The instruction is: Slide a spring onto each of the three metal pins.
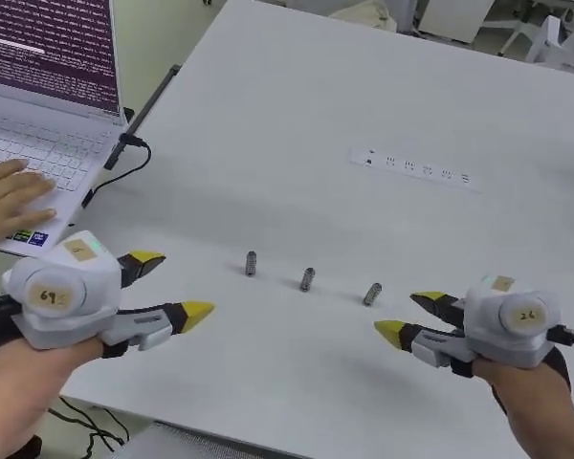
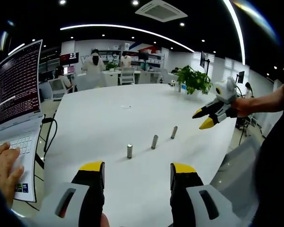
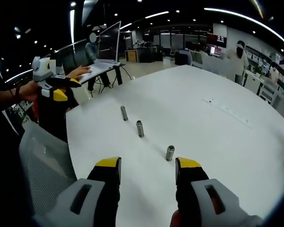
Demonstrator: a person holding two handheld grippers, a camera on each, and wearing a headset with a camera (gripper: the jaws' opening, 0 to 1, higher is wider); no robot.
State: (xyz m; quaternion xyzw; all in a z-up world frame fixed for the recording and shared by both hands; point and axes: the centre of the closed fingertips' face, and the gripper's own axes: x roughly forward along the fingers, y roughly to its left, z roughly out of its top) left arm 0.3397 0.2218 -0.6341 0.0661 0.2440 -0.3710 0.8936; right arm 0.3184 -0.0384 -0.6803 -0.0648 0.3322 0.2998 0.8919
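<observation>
Three pins [image 1: 307, 278] stand upright in a row on the bench [image 1: 297, 124], and springs [image 3: 140, 128] sleeve at least two of them. The left tool [image 1: 170, 284] and right tool [image 1: 408, 316] hover off either end of the row, both released, jaws apart, holding nothing. A hand [image 1: 14, 196] rests on a laptop [image 1: 48, 57].
</observation>
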